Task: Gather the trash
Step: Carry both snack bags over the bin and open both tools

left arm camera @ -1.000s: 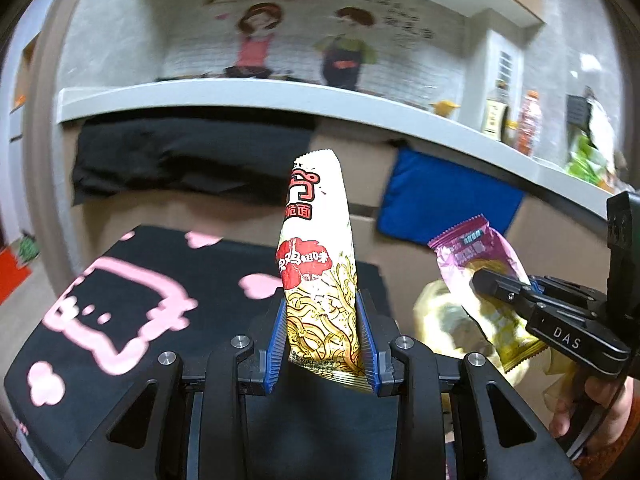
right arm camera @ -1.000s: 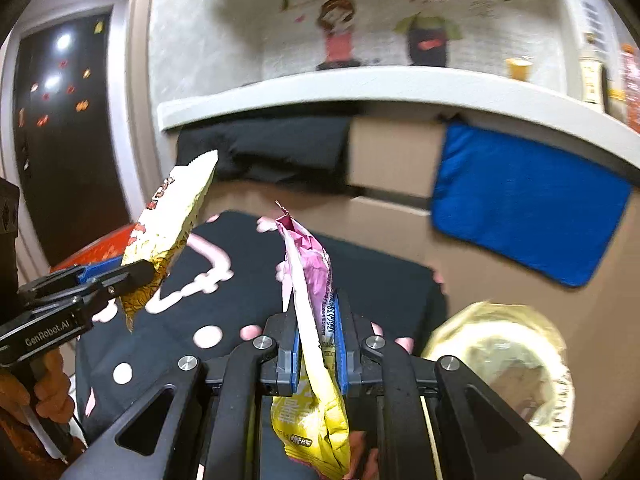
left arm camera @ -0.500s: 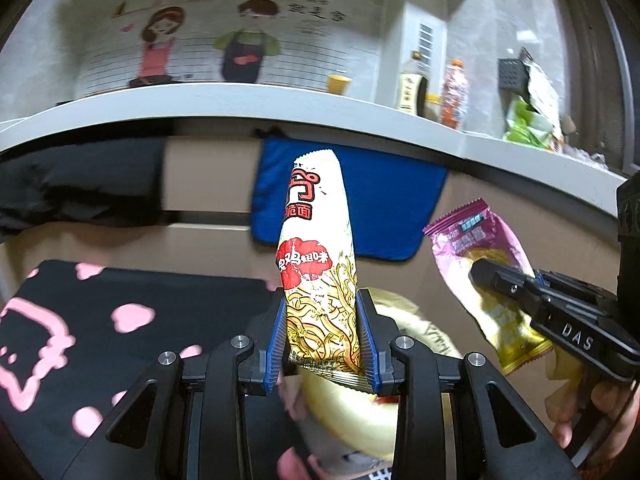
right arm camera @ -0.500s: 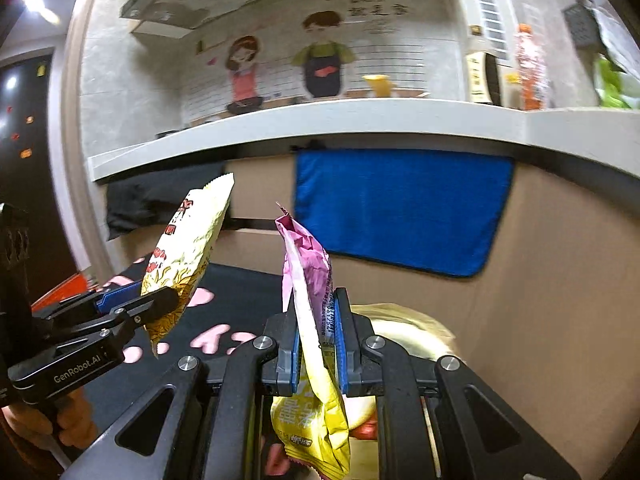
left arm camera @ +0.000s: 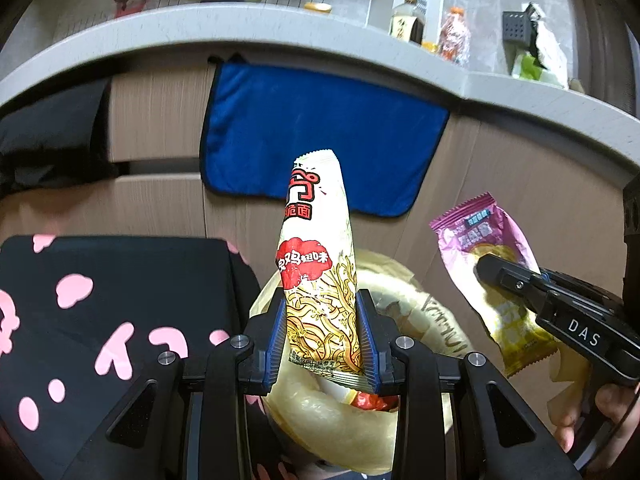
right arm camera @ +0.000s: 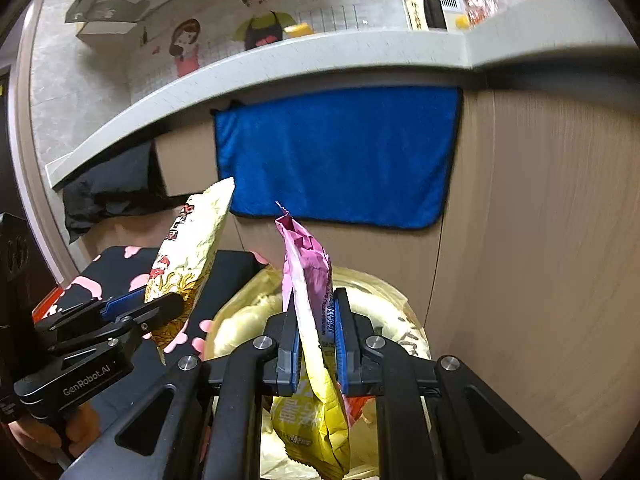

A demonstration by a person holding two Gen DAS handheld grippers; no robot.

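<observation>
Nearest to you: L gripper (left arm camera: 322,336) is clamped on the noodle snack wrapper (left arm camera: 318,264), blue pads pressing both sides of its lower part, pack standing upright w/ the crimped top edge up. In the R wrist view that same wrapper (right arm camera: 192,256) leans up-right from your L gripper (right arm camera: 160,312), tip toward the towel.

R gripper (right arm camera: 316,336) is squeezed tight on the pink-and-yellow wrapper (right arm camera: 310,304): pink end sticks up above the pads, yellow end hangs below them. From the L wrist cam the same pack (left arm camera: 486,276) shows flat-on, held mid-body by your R gripper (left arm camera: 486,272), tilted w/ pink end up-left. Your R hand (left arm camera: 600,412) is at the bottom-right edge on the handle; fingers of your L hand (right arm camera: 80,424) show bottom-left in the R view.

Just under/behind both grippers: trash bin w/ yellowish bag liner (left arm camera: 424,312), mouth open, some red & white bits inside. Both wrappers are up in the air over or near its rim, not inside it; can't tell the exact overlap.

L of the bin, touching or just beside it: black cloth w/ pink pattern (left arm camera: 120,280).

Farther back: blue towel (left arm camera: 320,136) hanging flat on the wood cabinet front (right arm camera: 540,240), black cloth (left arm camera: 52,140) draped to its L. Above, gray countertop (left arm camera: 520,92) w/ bottles (left arm camera: 452,36) and a wall decal of two cartoon figures (right arm camera: 228,40).
</observation>
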